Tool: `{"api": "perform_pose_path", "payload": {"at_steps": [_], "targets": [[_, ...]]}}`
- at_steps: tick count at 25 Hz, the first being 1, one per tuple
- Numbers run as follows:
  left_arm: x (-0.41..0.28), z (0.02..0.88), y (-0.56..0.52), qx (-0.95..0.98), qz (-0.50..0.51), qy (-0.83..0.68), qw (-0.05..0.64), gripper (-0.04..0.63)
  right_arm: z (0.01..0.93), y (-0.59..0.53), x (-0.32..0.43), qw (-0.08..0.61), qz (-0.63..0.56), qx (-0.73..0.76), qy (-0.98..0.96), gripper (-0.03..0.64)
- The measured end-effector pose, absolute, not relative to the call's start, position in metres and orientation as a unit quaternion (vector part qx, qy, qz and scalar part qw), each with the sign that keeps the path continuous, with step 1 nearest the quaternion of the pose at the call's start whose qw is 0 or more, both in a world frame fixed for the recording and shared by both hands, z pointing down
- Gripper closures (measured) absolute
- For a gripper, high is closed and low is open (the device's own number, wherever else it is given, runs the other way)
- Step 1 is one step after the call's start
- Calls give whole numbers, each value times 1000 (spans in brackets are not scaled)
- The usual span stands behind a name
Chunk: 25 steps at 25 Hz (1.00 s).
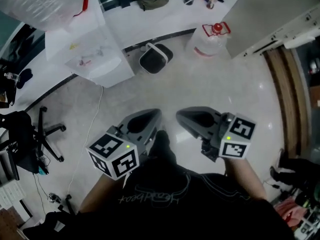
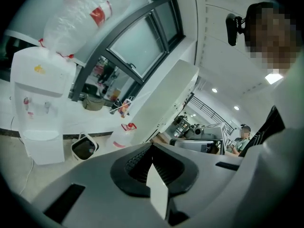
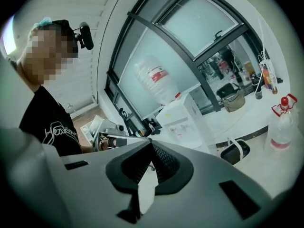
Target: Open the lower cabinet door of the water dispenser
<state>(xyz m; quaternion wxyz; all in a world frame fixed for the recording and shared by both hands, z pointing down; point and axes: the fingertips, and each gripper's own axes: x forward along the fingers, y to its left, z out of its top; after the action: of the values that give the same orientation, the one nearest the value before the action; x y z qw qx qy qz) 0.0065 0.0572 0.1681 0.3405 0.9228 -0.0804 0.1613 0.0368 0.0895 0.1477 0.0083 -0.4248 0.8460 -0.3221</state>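
The white water dispenser (image 1: 90, 49) stands at the far left against the counter, with a large clear bottle (image 1: 45, 4) on top. In the left gripper view its lower cabinet door (image 2: 45, 151) is closed. My left gripper (image 1: 150, 116) and right gripper (image 1: 182, 116) are held side by side over the floor just in front of the person's body, well short of the dispenser. Both are shut and hold nothing. The dispenser (image 3: 183, 120) also shows beyond the right gripper (image 3: 151, 144), and the left gripper (image 2: 152, 146) points to the dispenser's right.
A dark bin with a white handle (image 1: 156, 58) sits on the floor right of the dispenser. A clear jug with a red cap (image 1: 210, 39) stands further right, beside a grey cabinet (image 1: 270, 14). An office chair (image 1: 30, 134) and a floor cable (image 1: 90, 134) are at the left.
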Motion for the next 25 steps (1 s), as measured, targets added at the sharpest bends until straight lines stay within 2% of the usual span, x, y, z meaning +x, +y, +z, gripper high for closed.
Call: {"api": "perform_pose_path", "payload": {"at_steps": [4,9,18,25], "targets": [[18,187,8,913,163,-114,356,595,162,38,47,-24,-313,-414,855,604],[18,217,-35,895,179,-171,371,594,178,-10,51,-25,-315,-383,868,604],[10,287,-92,865,169,-266,390,594,259,-69,60,-30,-368,-329,869,604],[9,360,-130,827,168,-354,403,594,326,-111,65,-62,-376,-267,885,604]]}}
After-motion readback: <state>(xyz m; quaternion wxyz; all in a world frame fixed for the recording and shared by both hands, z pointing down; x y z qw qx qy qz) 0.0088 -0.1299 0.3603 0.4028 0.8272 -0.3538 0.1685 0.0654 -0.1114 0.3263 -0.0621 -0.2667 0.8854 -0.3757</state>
